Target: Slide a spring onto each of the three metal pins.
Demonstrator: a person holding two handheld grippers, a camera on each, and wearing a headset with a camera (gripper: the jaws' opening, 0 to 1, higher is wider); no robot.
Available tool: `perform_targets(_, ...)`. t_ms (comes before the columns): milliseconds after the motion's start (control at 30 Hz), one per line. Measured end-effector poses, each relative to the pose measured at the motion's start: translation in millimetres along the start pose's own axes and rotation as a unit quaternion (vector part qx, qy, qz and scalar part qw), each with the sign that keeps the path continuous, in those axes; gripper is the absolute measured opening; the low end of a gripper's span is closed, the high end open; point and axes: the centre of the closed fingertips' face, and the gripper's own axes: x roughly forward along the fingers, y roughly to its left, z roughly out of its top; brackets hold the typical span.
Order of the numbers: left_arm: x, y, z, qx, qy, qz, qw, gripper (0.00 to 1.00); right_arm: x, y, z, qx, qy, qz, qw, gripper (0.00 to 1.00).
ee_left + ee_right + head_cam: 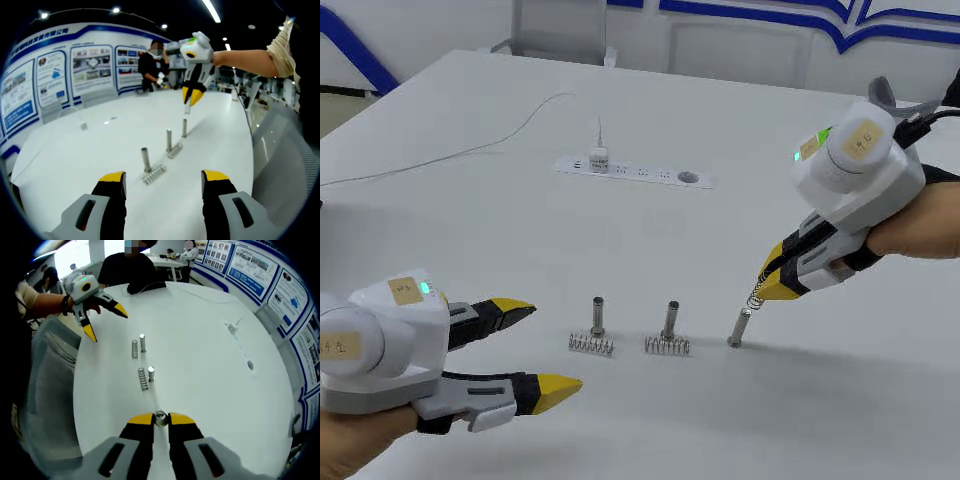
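Right gripper [767, 288]: a spring [755, 297] is clamped in its jaws, held just above the rightmost pin [740, 328]; left gripper [554, 345] is spread wide.

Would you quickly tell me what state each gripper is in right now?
Left gripper: open, holding nothing.
Right gripper: shut on a spring over a pin.

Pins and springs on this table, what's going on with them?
A person holds a gripper in each hand. The right gripper pinches a spring right over one pin. Two more springs lie flat on the table, each beside its own bare pin. The left gripper hovers open nearby.
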Motion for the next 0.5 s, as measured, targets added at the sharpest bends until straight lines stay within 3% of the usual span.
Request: perform_targets(500, 0.4, 2.2, -2.8, -0.003, 0.001, 0.002, 1.0, 0.61, 13.9, -1.2, -2.2, -0.001, 0.01, 0.01, 0.9999, 0.12)
